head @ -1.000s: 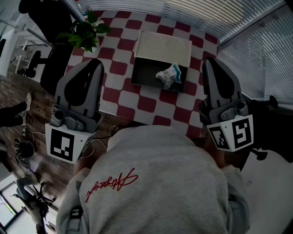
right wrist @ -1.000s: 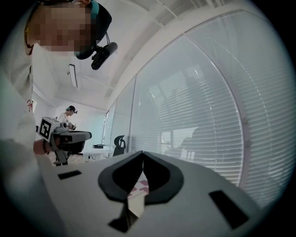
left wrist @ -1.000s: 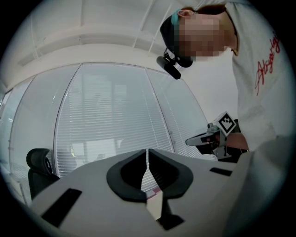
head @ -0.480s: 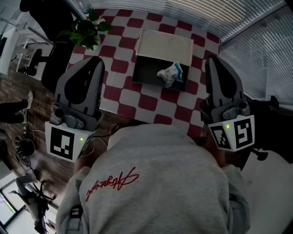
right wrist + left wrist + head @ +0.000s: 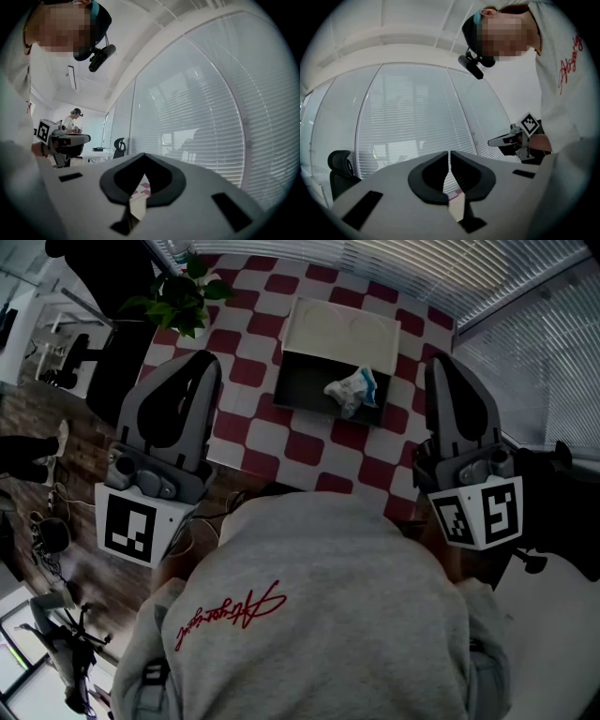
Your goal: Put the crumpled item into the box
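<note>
Filling the foreground, the person's grey sweatshirt (image 5: pixel 309 615) sits closest. Just beyond it the left gripper (image 5: pixel 199 367) and right gripper (image 5: pixel 439 367) are held side by side, each with its jaws pressed together on nothing. Ahead, between their tips, the dark box (image 5: pixel 302 390) lies open on the checked cloth (image 5: pixel 281 442), with the crumpled item (image 5: pixel 352 390) inside, nearer the right gripper. Its pale lid (image 5: pixel 342 334) stands at the far side. A plant (image 5: pixel 183 301) sits past the left gripper's tip.
</note>
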A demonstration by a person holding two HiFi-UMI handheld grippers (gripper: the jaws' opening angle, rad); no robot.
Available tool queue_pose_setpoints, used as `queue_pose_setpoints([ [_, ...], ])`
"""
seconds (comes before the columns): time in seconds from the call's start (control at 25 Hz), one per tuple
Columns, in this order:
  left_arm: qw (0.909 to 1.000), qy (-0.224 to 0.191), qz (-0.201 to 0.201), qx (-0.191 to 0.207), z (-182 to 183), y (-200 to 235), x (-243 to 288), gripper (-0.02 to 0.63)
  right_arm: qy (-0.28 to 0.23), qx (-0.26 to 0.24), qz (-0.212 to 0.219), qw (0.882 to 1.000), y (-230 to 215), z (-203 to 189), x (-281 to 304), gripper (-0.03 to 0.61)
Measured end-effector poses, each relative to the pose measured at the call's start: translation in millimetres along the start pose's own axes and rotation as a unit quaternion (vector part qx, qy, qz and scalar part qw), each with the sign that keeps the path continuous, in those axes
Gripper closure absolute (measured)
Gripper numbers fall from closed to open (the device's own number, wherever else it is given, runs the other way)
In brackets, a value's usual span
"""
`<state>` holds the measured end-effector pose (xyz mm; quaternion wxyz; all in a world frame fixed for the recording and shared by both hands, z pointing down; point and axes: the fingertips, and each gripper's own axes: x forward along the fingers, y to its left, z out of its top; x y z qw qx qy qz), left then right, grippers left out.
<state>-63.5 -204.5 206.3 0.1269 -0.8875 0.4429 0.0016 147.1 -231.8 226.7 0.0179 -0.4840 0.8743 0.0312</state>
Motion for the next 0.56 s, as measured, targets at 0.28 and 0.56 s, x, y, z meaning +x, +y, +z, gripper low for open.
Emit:
queue_pose_setpoints([
  [0.28, 1.0000, 0.004, 0.005, 0.000, -1.3, -1.4, 0.2, 0.588, 0.000, 0.001, 0.007, 1.000, 1.1, -1.0, 2.0, 0.568],
  [0.56, 0.9999, 0.006, 0.011, 0.000, 0.6, -4.3, -0.5, 0.588, 0.002, 0.002, 0.013, 1.000, 0.1, -2.1, -0.3, 0.568],
])
